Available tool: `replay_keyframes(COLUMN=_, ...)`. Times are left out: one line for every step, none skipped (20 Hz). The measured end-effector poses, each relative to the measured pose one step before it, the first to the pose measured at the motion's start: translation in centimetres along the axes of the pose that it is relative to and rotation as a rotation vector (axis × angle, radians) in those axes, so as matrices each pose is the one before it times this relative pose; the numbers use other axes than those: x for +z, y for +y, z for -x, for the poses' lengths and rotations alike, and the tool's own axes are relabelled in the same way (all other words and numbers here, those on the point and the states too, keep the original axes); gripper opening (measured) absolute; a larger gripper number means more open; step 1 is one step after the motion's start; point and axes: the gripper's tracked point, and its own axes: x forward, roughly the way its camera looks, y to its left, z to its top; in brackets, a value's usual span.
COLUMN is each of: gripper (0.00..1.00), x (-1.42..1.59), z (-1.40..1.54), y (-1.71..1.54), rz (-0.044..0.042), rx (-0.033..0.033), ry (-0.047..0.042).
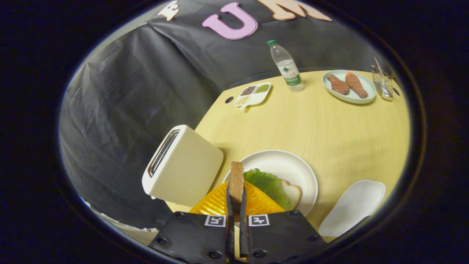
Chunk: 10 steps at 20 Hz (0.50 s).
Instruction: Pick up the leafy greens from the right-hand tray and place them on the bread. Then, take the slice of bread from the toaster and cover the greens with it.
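Observation:
My gripper (236, 200) is shut on a slice of bread (236, 180), which stands on edge between the two fingers with its brown crust facing me. Beyond and below it sits a round white plate (293, 165) holding the leafy greens (269, 185) laid over another bread slice (293, 193), whose end pokes out to the right of the greens. The cream toaster (183, 167) stands left of the plate, tilted in view, its top slot dark. An oblong white tray (352, 207) lies right of the plate.
An orange ribbed mat (216, 201) lies under the fingers near the table's front edge. At the far side of the wooden table (329, 132) stand a water bottle (287, 68), a divided dish of grains (253, 94), a plate with two brown pieces (349, 86) and a glass (381, 81).

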Motion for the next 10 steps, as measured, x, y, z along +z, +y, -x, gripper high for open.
replay_keyframes(gripper=0.12, x=-0.334, z=0.037, y=-0.434, rz=-0.00125, rx=-0.01119, ry=0.00411)
replay_keyframes(gripper=0.13, x=-0.202, z=-0.049, y=-0.437, rz=-0.00458, rx=-0.01099, ry=0.00357)
replay_keyframes(gripper=0.14, x=-0.119, z=0.12, y=-0.383, rz=-0.00507, rx=-0.00851, ry=0.00061)
replay_keyframes(gripper=0.15, x=-0.157, z=0.006, y=-0.3, rz=-0.00906, rx=-0.00331, ry=0.00325)
replay_keyframes(gripper=0.16, x=-0.331, z=-0.261, y=-0.443, rz=-0.00328, rx=-0.00938, ry=0.00934)
replay_keyframes(gripper=0.24, x=-0.309, z=0.124, y=-0.452, rz=0.00195, rx=-0.01022, ry=0.00986)
replay_keyframes(gripper=0.32, x=-0.407, z=0.046, y=-0.34, rz=0.00526, rx=-0.00858, ry=0.00829)
replay_keyframes(gripper=0.39, x=-0.274, z=0.196, y=-0.234, rz=0.0052, rx=-0.00354, ry=0.00512)
replay_keyframes(gripper=0.47, x=-0.237, z=-0.256, y=-0.218, rz=0.00431, rx=-0.00516, ry=0.0025)
replay_keyframes(gripper=0.55, x=-0.142, z=0.069, y=-0.109, rz=0.00299, rx=-0.00139, ry=0.00161)
